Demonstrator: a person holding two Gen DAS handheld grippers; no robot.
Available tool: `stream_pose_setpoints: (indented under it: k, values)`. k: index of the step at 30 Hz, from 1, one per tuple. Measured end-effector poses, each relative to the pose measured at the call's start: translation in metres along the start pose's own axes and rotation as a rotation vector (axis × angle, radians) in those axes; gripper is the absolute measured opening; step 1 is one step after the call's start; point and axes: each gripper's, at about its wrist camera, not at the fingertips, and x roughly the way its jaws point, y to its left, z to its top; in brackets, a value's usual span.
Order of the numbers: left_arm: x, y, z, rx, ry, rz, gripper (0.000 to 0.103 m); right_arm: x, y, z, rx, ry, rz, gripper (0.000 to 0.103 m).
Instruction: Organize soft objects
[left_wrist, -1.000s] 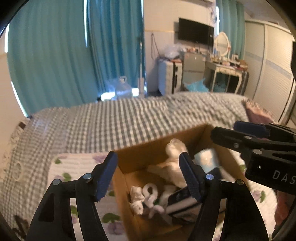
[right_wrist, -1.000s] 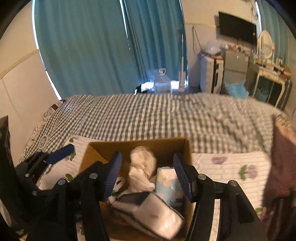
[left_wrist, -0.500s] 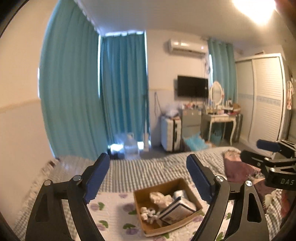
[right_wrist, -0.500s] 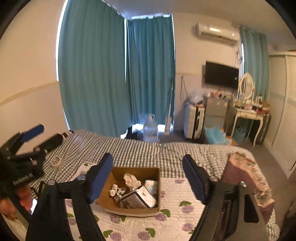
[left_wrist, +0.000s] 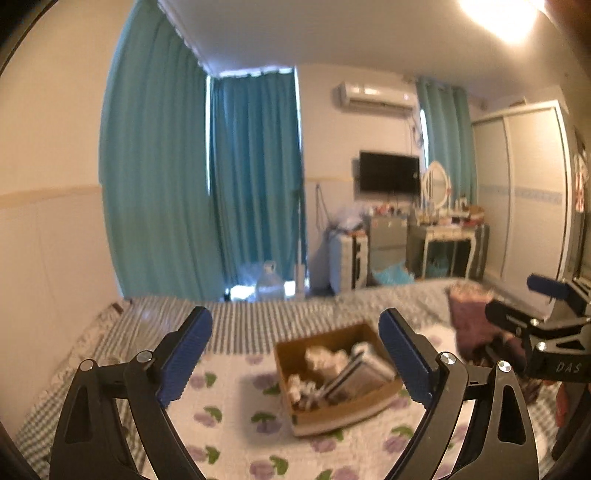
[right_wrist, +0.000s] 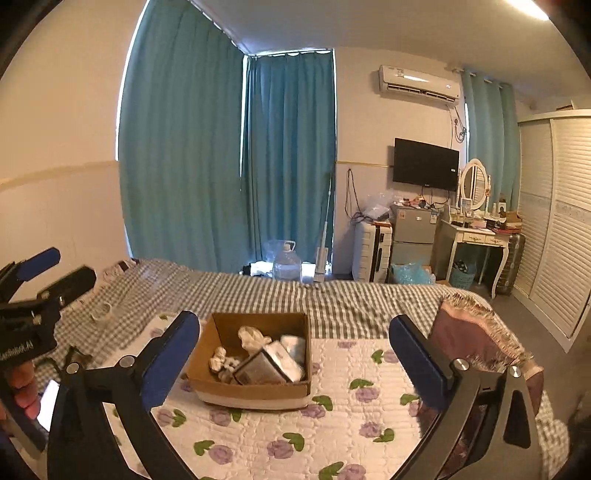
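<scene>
A brown cardboard box (right_wrist: 212, 384) sits on a white quilt with purple flowers (right_wrist: 332, 424) on the bed. It holds white soft items (right_wrist: 253, 338), a tissue pack (right_wrist: 293, 345) and a grey pouch (right_wrist: 258, 369). The box also shows in the left wrist view (left_wrist: 343, 411). My right gripper (right_wrist: 293, 354) is open and empty, held back above the quilt. My left gripper (left_wrist: 295, 350) is open and empty, also well back from the box. The left gripper shows at the left edge of the right wrist view (right_wrist: 33, 291).
A grey checked bedspread (right_wrist: 258, 291) covers the bed beyond the quilt. A purple fringed cloth (right_wrist: 472, 336) lies at the right. A roll of tape (right_wrist: 101, 312) lies at the left. A water jug (right_wrist: 286, 264), fridge and dressing table stand past the bed.
Both grippers have pulled up and back from the box, which now looks small and far. Both stay open and empty.
</scene>
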Motion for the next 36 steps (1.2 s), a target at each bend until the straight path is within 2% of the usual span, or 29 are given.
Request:
stream_pose_setpoints:
  k: [6,10,14,36]
  values:
    - [0.039,0.007,-0.049,-0.019,0.069,0.019,0.093,0.064,0.003,-0.053,0.045,0.079,0.037,0.103]
    - [0.060,0.010,-0.064,-0.019,0.109,0.039,0.093,0.104,0.002,-0.075,0.053,0.137,0.031,0.103]
    - [0.071,0.009,-0.073,-0.001,0.119,0.049,0.093,0.126,-0.003,-0.088,0.086,0.174,0.043,0.103]
    - [0.083,0.004,-0.087,-0.026,0.169,0.024,0.093,0.131,0.000,-0.090,0.092,0.178,0.049,0.103]
